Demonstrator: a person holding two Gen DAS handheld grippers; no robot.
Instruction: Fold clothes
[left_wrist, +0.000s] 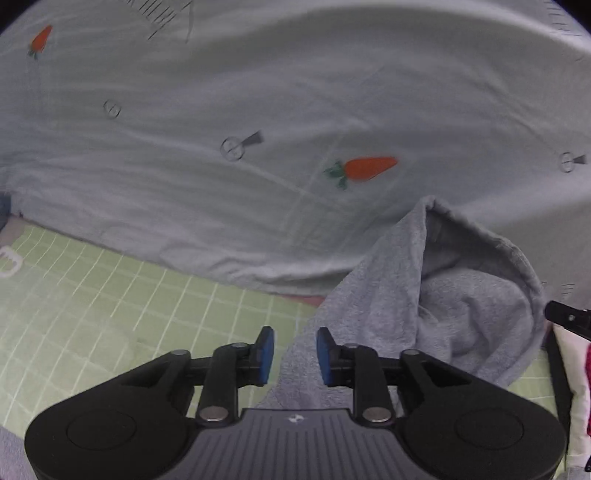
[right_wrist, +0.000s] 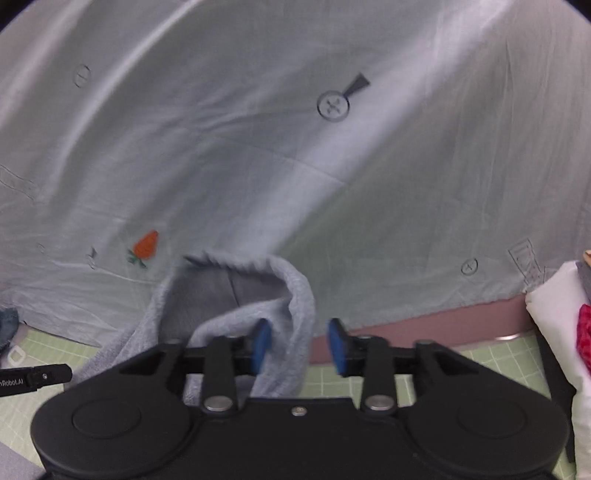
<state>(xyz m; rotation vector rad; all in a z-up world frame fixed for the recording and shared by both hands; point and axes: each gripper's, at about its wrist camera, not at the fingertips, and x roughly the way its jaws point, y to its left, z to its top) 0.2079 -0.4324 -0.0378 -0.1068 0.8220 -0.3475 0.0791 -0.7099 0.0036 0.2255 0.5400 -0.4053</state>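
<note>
A grey fleece garment (left_wrist: 461, 306) lies bunched on the green grid mat (left_wrist: 110, 295), one rolled edge standing up like a hood or cuff. My left gripper (left_wrist: 295, 354) is open. Its blue pads (left_wrist: 266, 352) stand apart, and the garment's lower edge runs through the gap without being pinched. In the right wrist view the same garment (right_wrist: 229, 295) rises just ahead. My right gripper (right_wrist: 300, 345) is open too, with a fold of grey cloth hanging beside its left pad (right_wrist: 262, 343) and not clamped. Each gripper shows at the edge of the other's view.
A pale blue sheet with carrot and button prints (left_wrist: 295, 110) fills the background behind the mat. A pink band (right_wrist: 424, 325) runs under the sheet's hem. A white item with a red patch (right_wrist: 565, 321) sits at the right, next to a dark upright edge.
</note>
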